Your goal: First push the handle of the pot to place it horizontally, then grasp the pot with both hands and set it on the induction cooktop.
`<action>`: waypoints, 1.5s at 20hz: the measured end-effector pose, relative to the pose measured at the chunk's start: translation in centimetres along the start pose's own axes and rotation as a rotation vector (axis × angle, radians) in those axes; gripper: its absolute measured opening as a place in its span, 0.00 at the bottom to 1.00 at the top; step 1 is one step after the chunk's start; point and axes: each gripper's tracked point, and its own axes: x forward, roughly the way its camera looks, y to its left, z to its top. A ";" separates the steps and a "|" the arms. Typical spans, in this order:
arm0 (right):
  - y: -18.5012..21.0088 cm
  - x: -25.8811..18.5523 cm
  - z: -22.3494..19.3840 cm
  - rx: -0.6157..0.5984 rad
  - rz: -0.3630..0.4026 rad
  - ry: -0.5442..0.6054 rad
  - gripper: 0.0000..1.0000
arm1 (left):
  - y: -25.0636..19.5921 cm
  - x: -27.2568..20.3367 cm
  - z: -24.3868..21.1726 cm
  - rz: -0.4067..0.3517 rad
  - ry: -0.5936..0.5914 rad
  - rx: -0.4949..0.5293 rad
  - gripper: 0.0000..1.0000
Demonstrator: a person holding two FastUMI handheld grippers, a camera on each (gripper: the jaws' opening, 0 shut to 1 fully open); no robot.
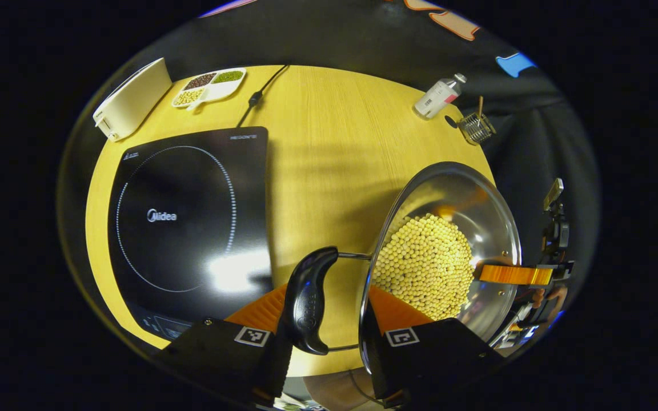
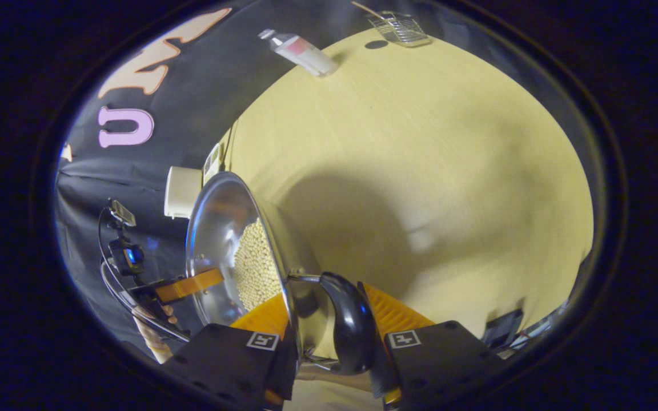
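Dim booth, cooktop (image 1: 189,220) glare, fisheye-warped edges

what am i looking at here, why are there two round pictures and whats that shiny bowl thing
A person holds handheld tongs in each hand, and each carries a fisheye camera looking along its fingers, hence two round pictures. The left tongs straddle one black plastic handle of the shiny steel pot, which is filled with pale yellow beans. The right tongs straddle the opposite black handle. On the round yellow wooden table lie a black induction cooktop, a divided white dish of beans, a cream box-shaped appliance, a white bottle and a small wire basket.
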 end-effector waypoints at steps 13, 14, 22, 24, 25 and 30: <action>15.5 8.4 -4.7 -0.026 0.039 -0.030 0.54 | 16.9 -5.9 2.4 0.054 -0.094 0.033 0.58; 16.4 9.2 -4.6 -0.033 0.042 -0.032 0.54 | 18.0 -6.1 2.8 0.061 -0.103 0.032 0.58; 21.5 14.3 -3.9 -0.056 0.036 -0.064 0.54 | 24.6 -5.9 4.9 0.096 -0.159 0.051 0.58; 22.4 15.2 -3.7 -0.061 0.038 -0.068 0.48 | 25.3 -6.1 5.2 0.097 -0.178 0.050 0.58; 22.7 15.6 -3.7 -0.069 0.039 -0.069 0.48 | 25.9 -5.8 5.4 0.096 -0.187 0.048 0.58; 23.9 16.7 -3.1 -0.105 0.036 -0.079 0.48 | 27.6 -5.4 5.7 0.097 -0.208 0.025 0.58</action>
